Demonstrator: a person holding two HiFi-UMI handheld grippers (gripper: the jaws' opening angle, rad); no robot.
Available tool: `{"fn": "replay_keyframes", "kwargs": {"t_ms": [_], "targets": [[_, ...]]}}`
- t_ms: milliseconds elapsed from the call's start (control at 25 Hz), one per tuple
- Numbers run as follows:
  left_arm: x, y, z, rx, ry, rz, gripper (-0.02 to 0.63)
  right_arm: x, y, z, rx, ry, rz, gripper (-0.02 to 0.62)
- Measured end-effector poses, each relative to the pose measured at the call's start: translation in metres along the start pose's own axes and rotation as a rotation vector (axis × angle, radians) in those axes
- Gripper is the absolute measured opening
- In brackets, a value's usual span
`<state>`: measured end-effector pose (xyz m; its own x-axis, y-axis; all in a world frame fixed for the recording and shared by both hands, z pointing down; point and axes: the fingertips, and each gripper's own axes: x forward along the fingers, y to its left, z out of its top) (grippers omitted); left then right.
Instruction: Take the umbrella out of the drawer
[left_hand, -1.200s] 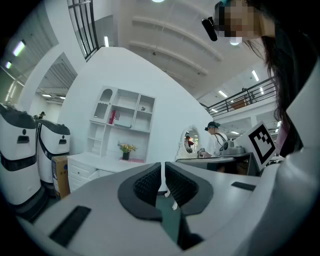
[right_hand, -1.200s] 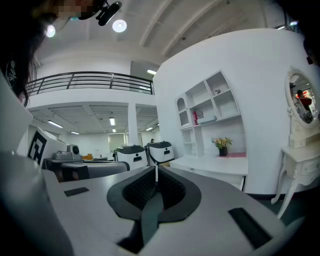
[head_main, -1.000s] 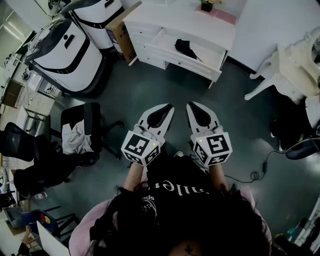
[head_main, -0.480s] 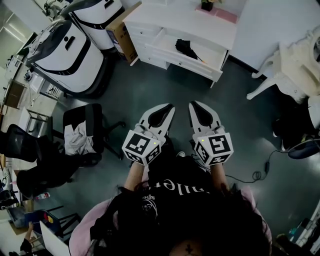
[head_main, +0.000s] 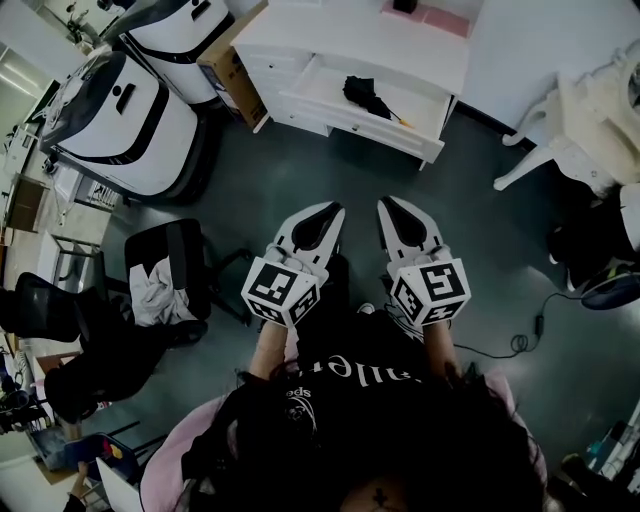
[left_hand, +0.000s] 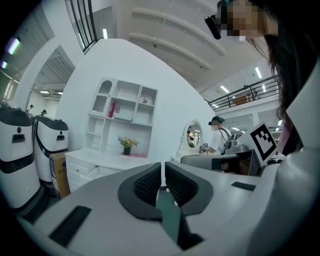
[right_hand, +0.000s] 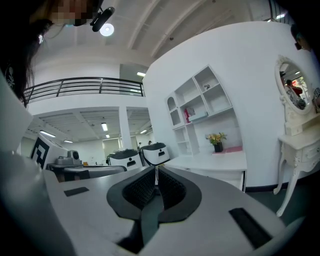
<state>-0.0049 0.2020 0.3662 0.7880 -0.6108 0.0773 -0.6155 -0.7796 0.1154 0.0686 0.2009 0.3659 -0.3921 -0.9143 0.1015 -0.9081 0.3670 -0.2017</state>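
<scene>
Moved closer: the white wooden dresser (head_main: 330, 35) sits higher in the head view than a second ago. The folded black umbrella (head_main: 365, 95) lies in its open white drawer (head_main: 352, 127), well apart from me. My left gripper (head_main: 337, 207) and right gripper (head_main: 386, 202) both have jaws together and hold nothing. I judge this as approach only, with no reach begun.

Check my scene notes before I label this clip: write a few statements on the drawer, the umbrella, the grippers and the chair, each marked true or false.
1. The open drawer holds a black folded umbrella. True.
2. The left gripper and the right gripper are over the dark floor, short of the white dresser. True.
3. The right gripper grips the umbrella. False: its jaws are shut on nothing, and the umbrella lies in the drawer.
4. The office chair is at the right of the head view. False: it is at the left, with a pale cloth on its seat.
</scene>
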Motion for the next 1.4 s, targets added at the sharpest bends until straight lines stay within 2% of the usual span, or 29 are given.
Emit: {"fn": "replay_keyframes", "kwargs": {"t_ms": [280,640,880,1160,1400], "targets": [[0.052,0.06,0.004,-0.005,0.011,-0.035,0.032,0.073,-0.027,0.008,0.001,0.017,-0.012,0.051],[0.111,0.178,0.027,-0.001,0.029,-0.078,0.032,0.202,-0.047,0.018,0.027,0.075,-0.046,0.051],[0.14,0.241,0.029,-0.008,0.047,-0.113,0.032,0.269,-0.059,0.021,0.045,0.097,-0.081,0.051],[0.173,0.284,0.033,0.004,0.057,-0.202,0.032,0.327,-0.07,0.023,0.057,0.094,-0.128,0.051],[0.189,0.306,0.03,-0.009,0.064,-0.228,0.032,0.348,-0.082,0.019,0.064,0.115,-0.17,0.051]]}}
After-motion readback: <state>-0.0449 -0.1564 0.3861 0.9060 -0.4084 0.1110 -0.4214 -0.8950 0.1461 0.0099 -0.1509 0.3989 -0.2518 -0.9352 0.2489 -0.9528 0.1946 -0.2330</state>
